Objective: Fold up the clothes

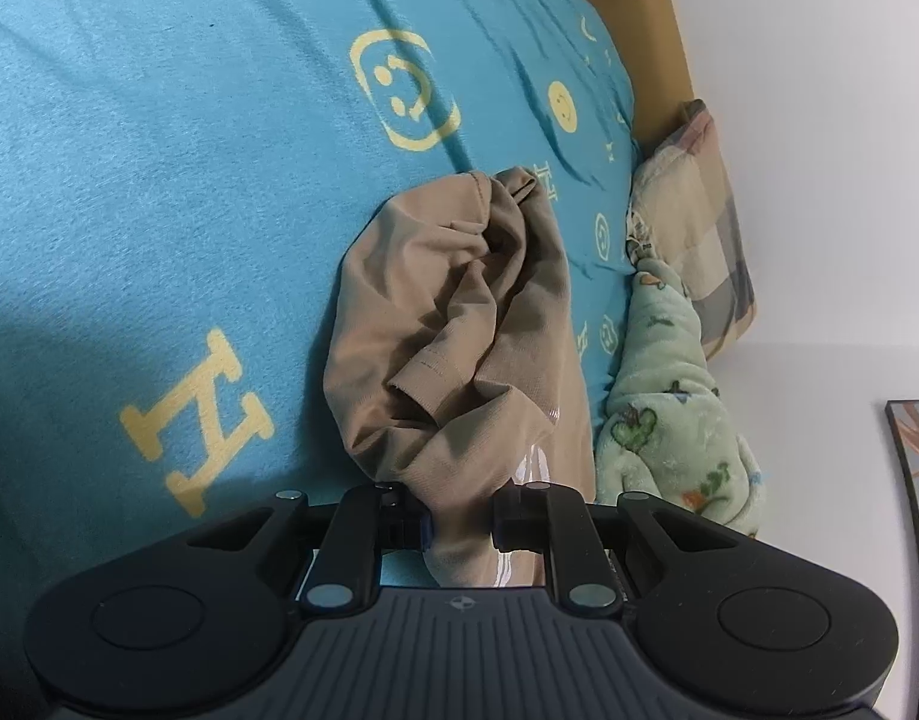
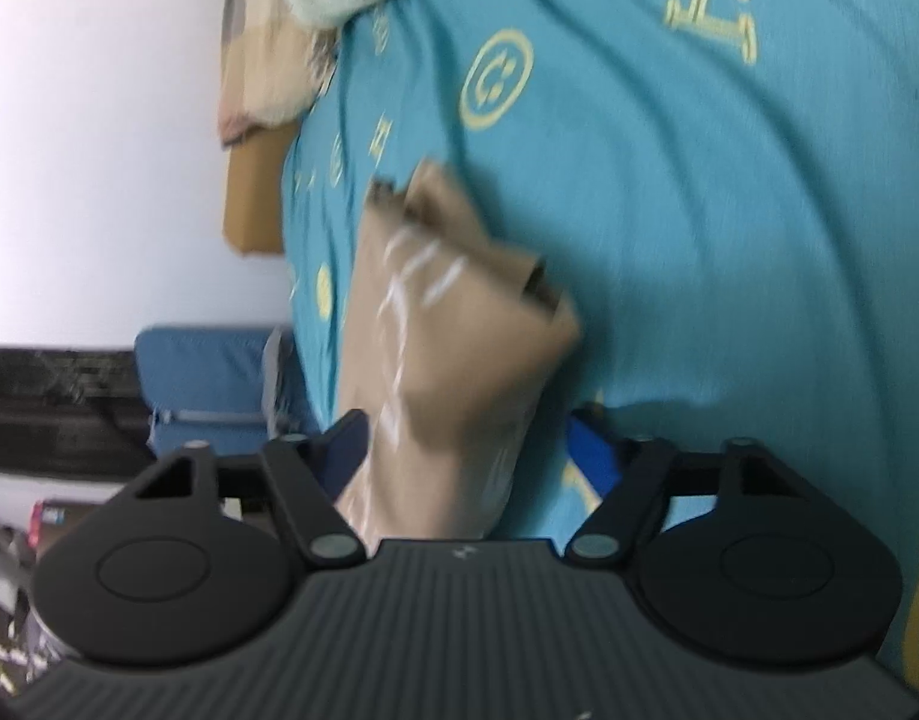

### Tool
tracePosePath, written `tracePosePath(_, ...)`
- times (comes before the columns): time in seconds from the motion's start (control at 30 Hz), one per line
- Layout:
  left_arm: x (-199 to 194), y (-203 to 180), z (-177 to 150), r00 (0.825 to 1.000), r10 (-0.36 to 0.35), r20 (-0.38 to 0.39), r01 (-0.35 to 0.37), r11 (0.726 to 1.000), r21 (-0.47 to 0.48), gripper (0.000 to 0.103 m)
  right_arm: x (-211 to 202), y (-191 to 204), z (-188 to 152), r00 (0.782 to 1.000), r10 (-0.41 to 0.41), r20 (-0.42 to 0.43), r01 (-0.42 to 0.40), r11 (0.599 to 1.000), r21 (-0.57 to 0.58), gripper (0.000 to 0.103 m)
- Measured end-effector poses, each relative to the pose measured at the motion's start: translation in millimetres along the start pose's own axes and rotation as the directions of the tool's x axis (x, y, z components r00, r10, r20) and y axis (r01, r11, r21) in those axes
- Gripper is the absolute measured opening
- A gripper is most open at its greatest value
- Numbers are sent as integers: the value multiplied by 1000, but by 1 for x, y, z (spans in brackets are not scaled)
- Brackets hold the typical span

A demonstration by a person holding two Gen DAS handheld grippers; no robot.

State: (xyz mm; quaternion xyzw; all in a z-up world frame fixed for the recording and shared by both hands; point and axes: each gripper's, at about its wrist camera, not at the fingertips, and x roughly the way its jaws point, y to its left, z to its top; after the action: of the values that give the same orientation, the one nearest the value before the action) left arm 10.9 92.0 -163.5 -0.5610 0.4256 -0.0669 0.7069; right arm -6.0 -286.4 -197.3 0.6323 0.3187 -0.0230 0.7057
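A tan garment [image 1: 447, 324] lies bunched and creased on a teal bedsheet [image 1: 159, 180] printed with yellow letters and smiley faces. A sleeve cuff folds over its middle. My left gripper [image 1: 459, 525] is shut on the garment's near end, with cloth squeezed between its fingers. In the blurred right wrist view the same tan garment [image 2: 453, 324] shows a shiny white print and runs away from the camera across the sheet [image 2: 699, 240]. My right gripper [image 2: 468, 450] is open, its blue-tipped fingers [image 2: 588, 456] spread wide on either side of the garment's near end.
A green fleece blanket [image 1: 669, 408] and a plaid pillow [image 1: 711, 228] lie along the bed's edge by a tan headboard [image 1: 645, 48] and white wall. A framed picture [image 1: 915, 510] hangs at right. Beside the bed are a blue box [image 2: 207, 384] and dark furniture [image 2: 51, 396].
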Motion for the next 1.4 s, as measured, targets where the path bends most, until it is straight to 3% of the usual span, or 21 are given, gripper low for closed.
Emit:
tracePosePath(0.1, -4, -4, 0, 1000, -7, -1, 7, 1000, 22, 17, 3, 0, 7, 999, -11, 41, 12, 1000, -26, 49)
tracePosePath(0.13, -7, -6, 0, 1000, -11, -3, 11, 1000, 27, 17, 3, 0, 8, 998, -24, 49, 26, 999, -37, 29)
tracePosePath(0.17, -10, -7, 0, 1000, -16, -5, 16, 999, 31, 17, 1, 1, 6, 998, -27, 56, 30, 998, -47, 21)
tracePosePath(0.23, -16, -11, 0, 1000, -25, -9, 26, 999, 41, 17, -6, 3, 2, 997, -18, 69, 23, 998, -65, 15)
tracePosePath(0.4, -31, -20, 0, 999, -48, -21, 50, 997, 65, 17, -46, 23, -17, 989, 24, 147, 0, 987, -161, 8)
tracePosePath(0.57, -44, -52, -13, 996, -78, -51, 85, 987, 138, 17, -99, 48, -22, 964, 99, 248, -34, 968, -250, 5)
tracePosePath(0.73, -45, -66, -22, 996, -65, -60, 75, 982, 176, 17, -110, 46, -14, 980, 50, 190, 3, 963, -269, 6)
tracePosePath(0.9, -46, -48, -19, 996, -59, -63, 66, 991, 120, 17, -103, 24, -13, 994, 58, 88, -45, 989, -143, 11)
tracePosePath(0.93, -47, -44, -18, 996, -60, -65, 67, 992, 111, 17, -102, 22, -13, 995, 64, 77, -54, 991, -121, 24)
tracePosePath(0.97, -47, -42, -17, 996, -61, -66, 67, 992, 106, 17, -101, 21, -14, 994, 81, 69, -74, 992, -100, 55)
tracePosePath(1.03, -47, -38, -17, 996, -66, -64, 72, 993, 95, 17, -100, 18, -18, 990, 128, 55, -125, 990, -59, 94)
tracePosePath(1.13, -47, -34, -18, 996, -64, -56, 69, 993, 99, 17, -94, 17, -26, 986, 168, -14, -169, 986, -17, 94)
tracePosePath(1.3, -47, -27, -15, 996, -70, -53, 73, 995, 73, 17, -81, 10, -36, 986, 140, -96, -135, 989, 55, 94)
tracePosePath(1.4, -49, -24, -14, 996, -76, -51, 79, 995, 56, 17, -89, 12, -35, 985, 165, -58, -161, 985, 65, 94)
